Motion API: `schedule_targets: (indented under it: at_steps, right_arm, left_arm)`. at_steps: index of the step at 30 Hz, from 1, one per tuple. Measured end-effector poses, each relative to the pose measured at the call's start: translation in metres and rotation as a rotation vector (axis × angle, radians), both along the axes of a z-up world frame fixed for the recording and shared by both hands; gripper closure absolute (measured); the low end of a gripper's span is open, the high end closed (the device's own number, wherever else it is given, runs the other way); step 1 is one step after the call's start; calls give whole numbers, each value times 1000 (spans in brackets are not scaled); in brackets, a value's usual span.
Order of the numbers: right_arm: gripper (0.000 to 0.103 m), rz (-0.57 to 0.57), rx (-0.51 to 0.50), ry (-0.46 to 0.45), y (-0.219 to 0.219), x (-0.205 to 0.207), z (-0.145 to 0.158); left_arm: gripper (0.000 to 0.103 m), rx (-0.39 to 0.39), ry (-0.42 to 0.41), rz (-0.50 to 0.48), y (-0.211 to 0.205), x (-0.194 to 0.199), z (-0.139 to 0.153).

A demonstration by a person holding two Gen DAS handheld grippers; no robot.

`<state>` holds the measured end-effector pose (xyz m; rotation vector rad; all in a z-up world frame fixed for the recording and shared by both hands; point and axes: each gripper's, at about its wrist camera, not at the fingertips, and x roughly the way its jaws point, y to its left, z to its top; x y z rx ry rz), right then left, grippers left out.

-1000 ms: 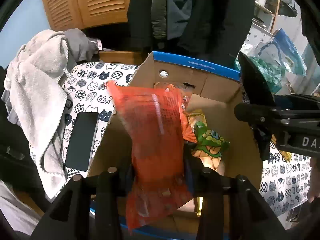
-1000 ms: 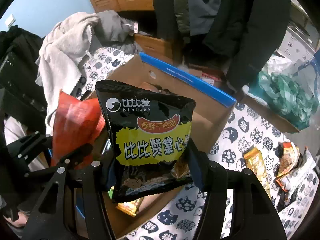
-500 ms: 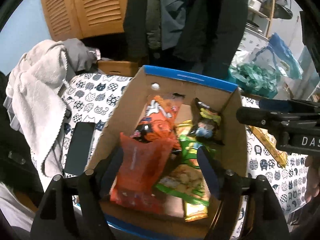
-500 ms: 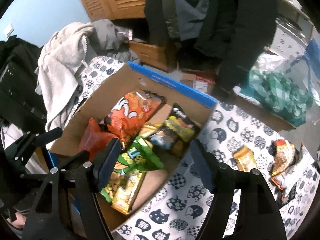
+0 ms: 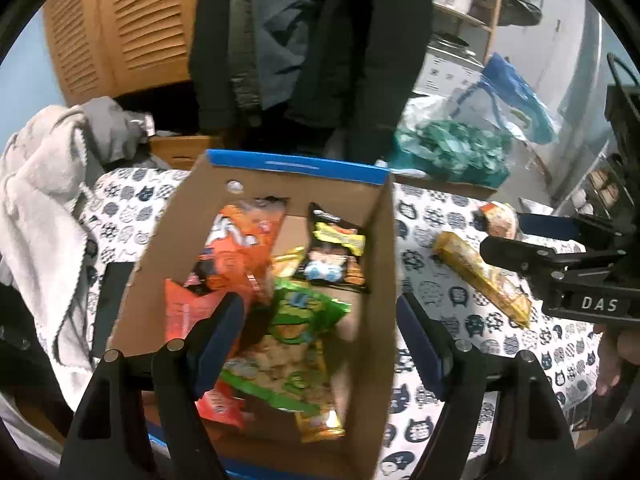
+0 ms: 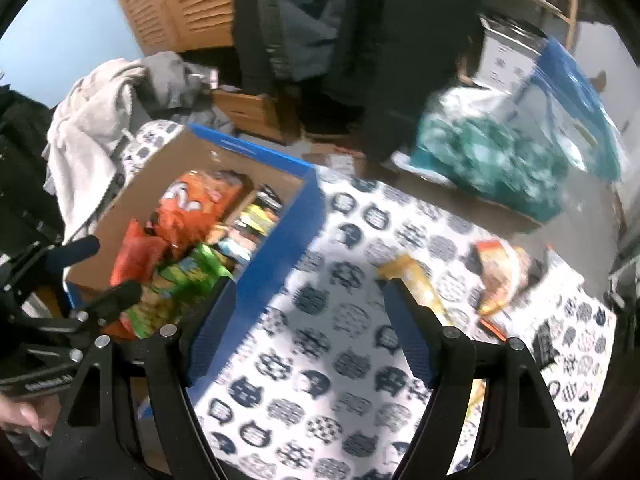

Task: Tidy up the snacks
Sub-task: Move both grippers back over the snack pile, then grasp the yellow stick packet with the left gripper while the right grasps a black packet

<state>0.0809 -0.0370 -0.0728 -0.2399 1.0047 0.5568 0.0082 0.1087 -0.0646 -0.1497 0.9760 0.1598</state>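
Note:
A cardboard box with a blue rim point(image 5: 380, 264) stands on the table and holds several snack bags: an orange one point(image 5: 240, 244), a red one point(image 5: 180, 304), a black one point(image 5: 336, 256) and a green one point(image 5: 304, 312). My left gripper point(image 5: 316, 320) hovers above the box's near end, jaws opening, with nothing pressed between them. My right gripper point(image 6: 310, 308) hangs over the tablecloth just right of the box's blue wall point(image 6: 280, 248), jaws opening and empty. A yellow packet point(image 6: 412, 276) and an orange-and-white packet point(image 6: 500, 272) lie on the cloth further right.
The cat-patterned tablecloth point(image 6: 340, 360) covers the table. A pale towel point(image 5: 40, 208) and a black phone point(image 5: 112, 304) lie left of the box. A teal bag point(image 5: 452, 152) and hanging dark coats point(image 5: 312, 40) are behind. A hand point(image 5: 612, 360) shows at the right edge.
The left gripper let go of the red bag and the right one of the black bag; both bags now lie in the box. Both grippers opened wide and shifted right, away from the box.

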Motion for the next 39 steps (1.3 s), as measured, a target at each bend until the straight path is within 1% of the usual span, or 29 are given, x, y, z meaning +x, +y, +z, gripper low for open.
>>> schedule_targets:
  at_steps: [12,16,22,28,31,35,39]
  right_arm:
    - [26,-161,-3,36,-90,18,-21]
    - [26,-212,-6,61,-118,26,-35]
    - [26,-257,-46,89,-147,35,-58]
    - [26,-310,-72,132,-174,49,-86]
    - [26,-335,-92,157,-185,55,-103]
    - [26,-348,-127,173,-194,61,-119]
    - [26,-341,-169,164,-195,67,-131]
  left_arm:
    - [23,47,53,-127,-65,21,-12]
    - [23,51,84,-151,-83,29,-21]
    - [23,93,123,-197,-113,44,-40]
    - [23,99,156,-226,-133,62,-58]
    - [23,109,175,-229,-141,72,-70]
    - [23,101,205,-220,-146,84,-85]
    - [23,100,231,-213,-150,97,-99]
